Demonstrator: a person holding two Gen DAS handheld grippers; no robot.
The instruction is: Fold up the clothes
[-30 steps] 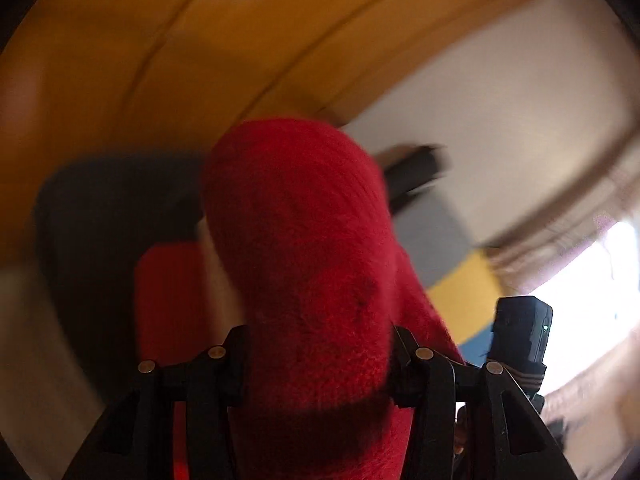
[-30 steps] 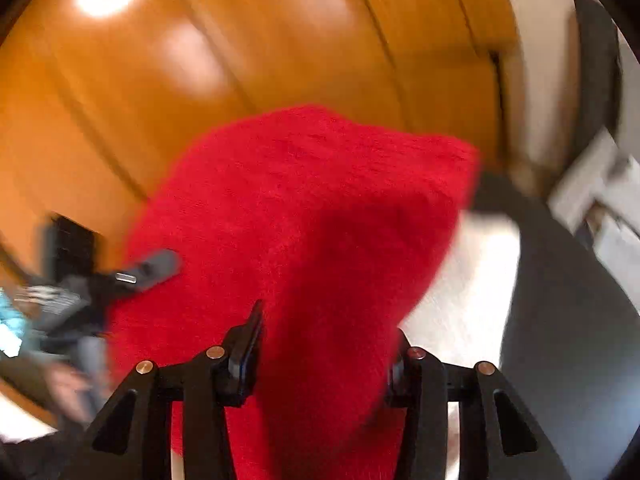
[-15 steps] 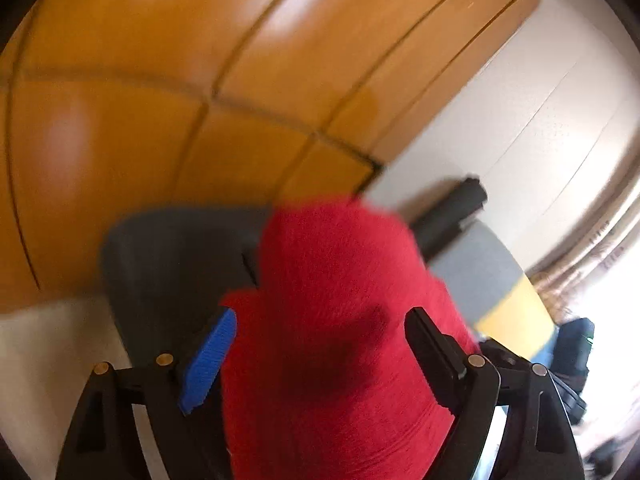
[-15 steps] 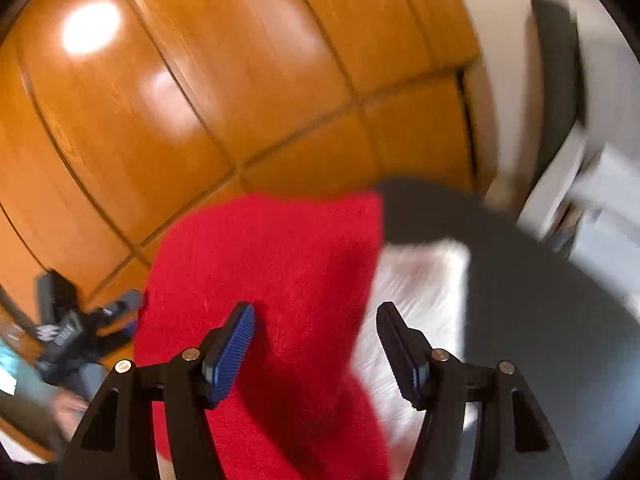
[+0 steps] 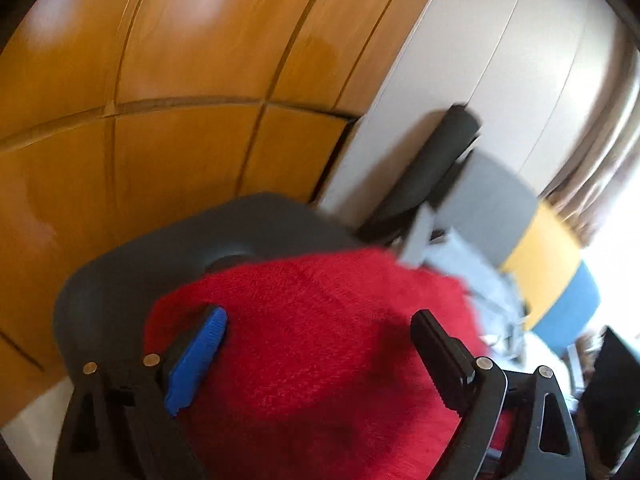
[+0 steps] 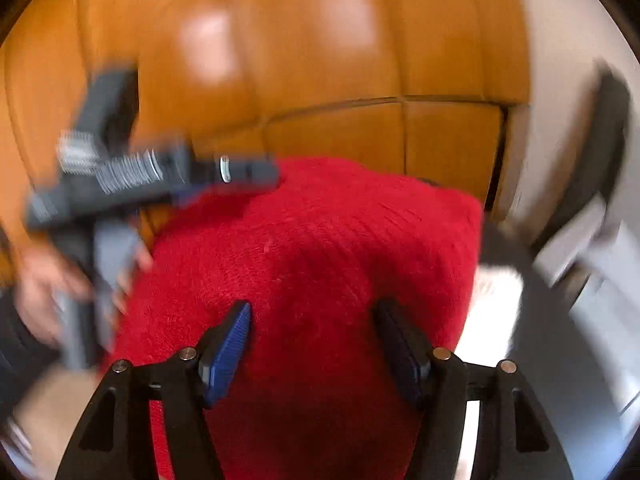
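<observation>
A fluffy red knitted garment lies bunched on a dark grey surface. My left gripper stands open above it. Its blue pad and black pad are spread wide, clear of the fabric. In the right wrist view the same red garment fills the middle, with a white patch beside it. My right gripper is open too, and the red fabric shows in the gap without the pads pressing on it. At the left a hand holds the blurred left tool.
Orange wooden panels stand behind the garment, next to a white wall. A dark chair back leans at the right. Beside it are a grey, yellow and blue cushion and a pale blue cloth pile.
Both grippers were shut on the red garment and have let go, jaws spreading wide. The garment has dropped lower onto the grey surface, and both views have swung and pulled back.
</observation>
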